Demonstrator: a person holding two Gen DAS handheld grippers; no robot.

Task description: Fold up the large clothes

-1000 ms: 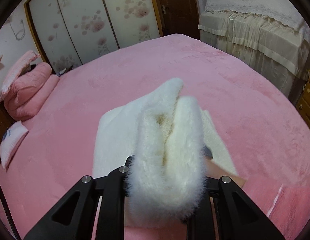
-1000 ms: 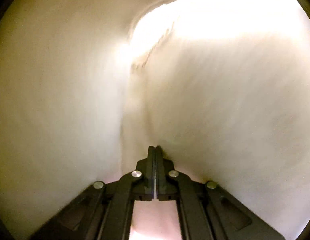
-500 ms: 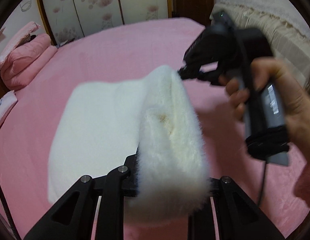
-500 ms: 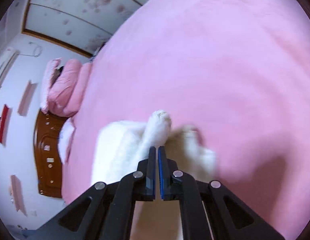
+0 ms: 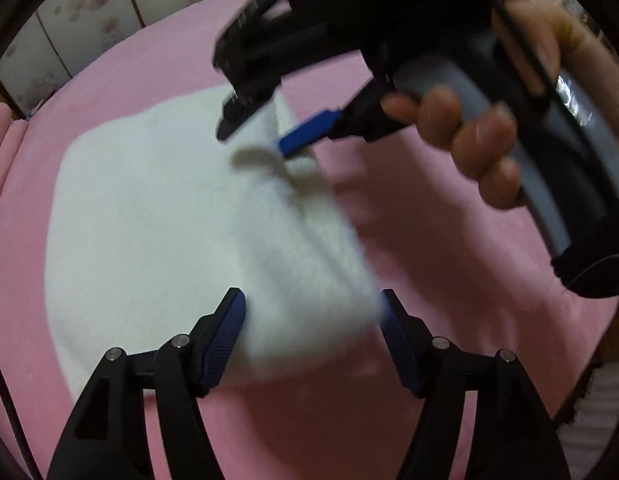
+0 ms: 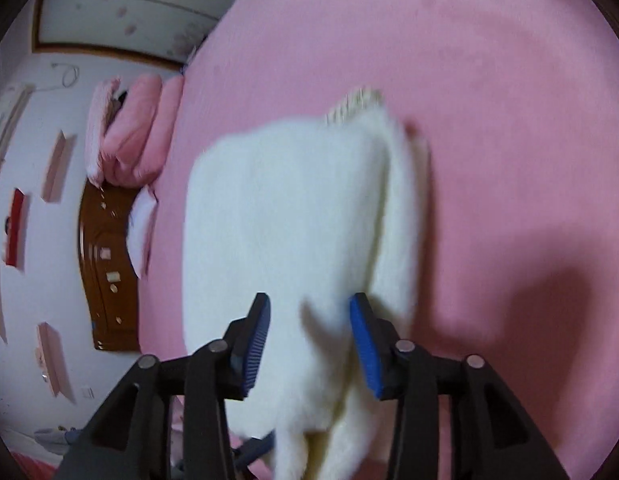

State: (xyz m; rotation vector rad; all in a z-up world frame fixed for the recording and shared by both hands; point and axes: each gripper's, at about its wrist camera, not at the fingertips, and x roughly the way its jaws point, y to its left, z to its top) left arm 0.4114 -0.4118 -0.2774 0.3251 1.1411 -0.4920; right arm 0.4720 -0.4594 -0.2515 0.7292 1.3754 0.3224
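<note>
Garment (image 5: 157, 216), white and fluffy, lies across the middle of both frames on the pink bed (image 5: 449, 280), with a folded flap along its right edge.

The step in hand looks like letting go of that flap after laying it over. The left gripper (image 5: 313, 312) and the right gripper (image 6: 309, 312) are both opening, the flap between their blue pads with gaps showing, so neither presses on it. To do this well, I would let the fluff fall free of the pads before lifting, and draw each claw away along the fold so the flap is not dragged askew.

Only the left wrist view shows the hand (image 5: 485, 136) carrying the right gripper at upper right. Only the right wrist view shows the pillows (image 6: 133, 132) and wooden headboard (image 6: 109, 272) at left.
</note>
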